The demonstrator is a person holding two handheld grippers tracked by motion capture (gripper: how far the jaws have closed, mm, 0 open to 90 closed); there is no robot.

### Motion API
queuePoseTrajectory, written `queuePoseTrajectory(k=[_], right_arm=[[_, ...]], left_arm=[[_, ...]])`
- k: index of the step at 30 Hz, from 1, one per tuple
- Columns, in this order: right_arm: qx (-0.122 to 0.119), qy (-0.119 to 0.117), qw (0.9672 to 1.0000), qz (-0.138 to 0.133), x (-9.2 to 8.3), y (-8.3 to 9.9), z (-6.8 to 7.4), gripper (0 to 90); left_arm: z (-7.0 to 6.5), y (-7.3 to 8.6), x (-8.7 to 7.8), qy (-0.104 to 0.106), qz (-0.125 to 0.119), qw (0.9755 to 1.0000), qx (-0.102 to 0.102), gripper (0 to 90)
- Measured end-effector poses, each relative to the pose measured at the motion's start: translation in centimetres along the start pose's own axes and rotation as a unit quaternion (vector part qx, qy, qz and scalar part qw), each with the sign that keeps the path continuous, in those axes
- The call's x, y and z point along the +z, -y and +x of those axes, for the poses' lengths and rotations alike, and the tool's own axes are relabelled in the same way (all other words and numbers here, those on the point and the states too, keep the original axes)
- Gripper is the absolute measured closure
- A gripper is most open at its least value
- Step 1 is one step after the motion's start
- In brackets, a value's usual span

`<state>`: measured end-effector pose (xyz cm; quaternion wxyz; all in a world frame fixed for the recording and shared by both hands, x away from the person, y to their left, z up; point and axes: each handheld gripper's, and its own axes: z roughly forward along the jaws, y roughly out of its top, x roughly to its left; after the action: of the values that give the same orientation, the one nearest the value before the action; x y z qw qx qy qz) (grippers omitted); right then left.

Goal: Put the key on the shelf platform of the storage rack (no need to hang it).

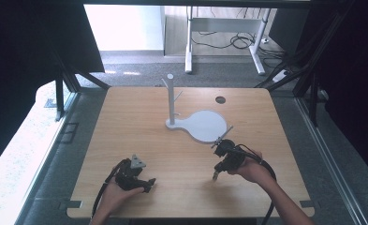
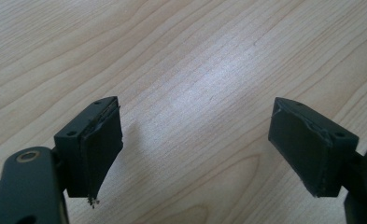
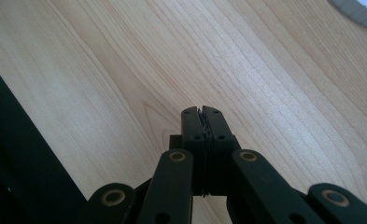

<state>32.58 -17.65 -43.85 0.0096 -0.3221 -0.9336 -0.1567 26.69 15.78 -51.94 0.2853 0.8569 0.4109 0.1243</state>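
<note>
My left gripper (image 1: 150, 182) rests low over the near left part of the wooden table (image 1: 139, 126), held in a hand. In the left gripper view it (image 2: 195, 126) stands open, with bare wood between its pads (image 2: 99, 149). My right gripper (image 1: 215, 176) is held over the near right part of the table, tips angled down toward the wood. The right gripper view shows it (image 3: 202, 113) shut with nothing between its jaws. A white stand (image 1: 171, 101) with short pegs rises from a round white base (image 1: 205, 125) at mid table, just beyond the right gripper.
A corner of the white base (image 3: 358, 8) shows at the top right of the right gripper view, and the table's dark edge (image 3: 27, 154) runs along its left. A round hole (image 1: 220, 99) sits in the far right of the tabletop. Black cables trail from both grippers.
</note>
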Motion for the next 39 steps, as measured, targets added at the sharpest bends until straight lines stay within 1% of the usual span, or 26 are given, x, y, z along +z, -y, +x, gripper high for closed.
queuePoseTrajectory(k=[2, 8, 12, 17, 29, 36, 37, 39], right_arm=[[-0.005, 0.001, 1.0000, 0.001, -0.2, -0.1, -0.1, 89.9], [-0.005, 0.003, 1.0000, -0.001, -1.0, -0.3, -0.4, 89.9], [-0.002, 0.003, 1.0000, -0.006, -1.6, -0.5, -0.7, 89.9], [-0.004, 0.005, 0.9999, -0.009, -2.2, -0.9, -1.1, 89.9], [-0.003, 0.011, 0.9998, -0.016, -3.3, -2.5, -2.0, 89.9], [0.000, 0.012, 0.9998, -0.017, -3.6, -3.6, -2.6, 89.9], [0.001, 0.011, 0.9998, -0.017, -3.6, -3.7, -2.7, 89.9], [0.002, 0.012, 0.9998, -0.018, -3.7, -4.1, -2.9, 89.9]], left_arm=[[0.0, 0.0, 0.0, 0.000, 0.000, 1.0000, -0.001, 17.9], [-0.1, 0.0, -0.1, 0.007, -0.003, 1.0000, -0.004, 17.9], [-0.1, 0.0, -0.1, 0.007, -0.002, 1.0000, -0.003, 18.0], [0.0, 0.0, -0.1, 0.006, -0.002, 1.0000, -0.001, 18.0], [0.0, 0.0, -0.1, 0.007, -0.004, 1.0000, -0.004, 17.9], [0.0, 0.0, -0.1, 0.007, -0.004, 1.0000, -0.004, 17.9], [-0.1, 0.0, -0.1, 0.006, -0.004, 0.9999, -0.009, 18.0], [-0.1, 0.0, -0.1, 0.006, -0.004, 1.0000, -0.007, 18.0]])
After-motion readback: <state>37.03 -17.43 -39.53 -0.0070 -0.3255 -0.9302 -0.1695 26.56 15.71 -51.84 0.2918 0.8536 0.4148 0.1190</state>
